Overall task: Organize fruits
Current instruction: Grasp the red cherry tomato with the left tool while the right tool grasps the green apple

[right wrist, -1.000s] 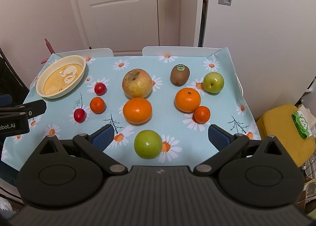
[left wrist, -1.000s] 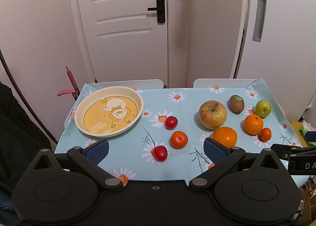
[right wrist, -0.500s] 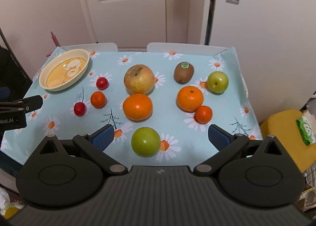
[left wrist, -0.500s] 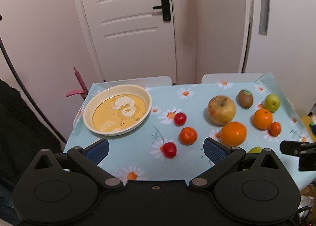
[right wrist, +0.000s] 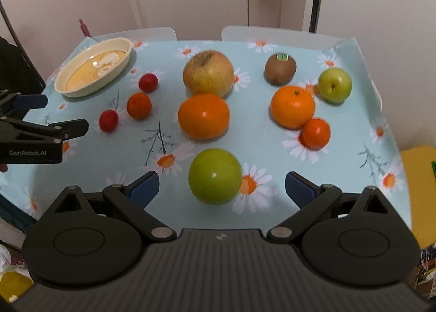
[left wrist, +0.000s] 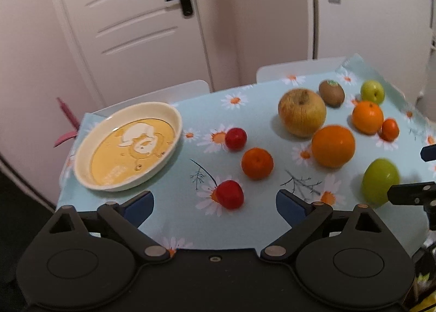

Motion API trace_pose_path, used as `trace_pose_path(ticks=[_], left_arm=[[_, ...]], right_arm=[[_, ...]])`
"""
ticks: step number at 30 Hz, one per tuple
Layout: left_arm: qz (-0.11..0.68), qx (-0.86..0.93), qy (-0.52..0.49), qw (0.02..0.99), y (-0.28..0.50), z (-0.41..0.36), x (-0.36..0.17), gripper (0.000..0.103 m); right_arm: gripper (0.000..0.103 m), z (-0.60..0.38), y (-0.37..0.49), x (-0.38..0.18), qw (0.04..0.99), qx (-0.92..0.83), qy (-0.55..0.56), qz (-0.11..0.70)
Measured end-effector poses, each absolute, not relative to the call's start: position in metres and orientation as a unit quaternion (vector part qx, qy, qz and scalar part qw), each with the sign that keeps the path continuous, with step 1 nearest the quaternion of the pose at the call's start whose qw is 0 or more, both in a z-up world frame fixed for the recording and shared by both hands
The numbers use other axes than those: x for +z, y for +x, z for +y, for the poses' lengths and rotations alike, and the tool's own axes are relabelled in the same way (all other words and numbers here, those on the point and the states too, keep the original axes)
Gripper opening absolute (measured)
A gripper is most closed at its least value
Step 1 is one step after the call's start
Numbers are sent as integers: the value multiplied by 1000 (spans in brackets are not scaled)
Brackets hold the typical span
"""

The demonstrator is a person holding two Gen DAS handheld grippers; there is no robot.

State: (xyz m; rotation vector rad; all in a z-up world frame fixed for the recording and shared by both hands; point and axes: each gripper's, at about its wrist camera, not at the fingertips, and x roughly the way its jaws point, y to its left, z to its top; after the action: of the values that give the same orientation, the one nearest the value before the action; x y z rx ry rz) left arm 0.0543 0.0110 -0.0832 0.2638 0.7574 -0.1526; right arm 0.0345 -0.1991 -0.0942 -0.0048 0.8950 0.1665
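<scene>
Beside the cream, yellow-centred round dish (left wrist: 174, 117), on the daisy-print cloth, fruit lies loose; nothing has been placed in the dish. Nearest the left gripper (left wrist: 215, 204) sits a small round red fruit (left wrist: 229, 194), framed between jaws that are closing from wide, pads apart from it, nothing held. A glancing pad could send it rolling away from the dish. The right gripper (right wrist: 222, 188), spread wide and empty, is angled steeply down over a large green apple (right wrist: 215, 175), well right of the dish; a late close risks nudging it.
</scene>
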Motion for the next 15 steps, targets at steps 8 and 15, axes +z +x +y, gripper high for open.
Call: trace_pose_path(ticks=[8,15], left_arm=[[385,-139,148,900,88,17,-117,76],[395,-180,156,887,101,18,-130,63]], right_arm=[[103,-183,43,-114,899,30,20,436],[103,-174,49,-123,895,-9,32,445]])
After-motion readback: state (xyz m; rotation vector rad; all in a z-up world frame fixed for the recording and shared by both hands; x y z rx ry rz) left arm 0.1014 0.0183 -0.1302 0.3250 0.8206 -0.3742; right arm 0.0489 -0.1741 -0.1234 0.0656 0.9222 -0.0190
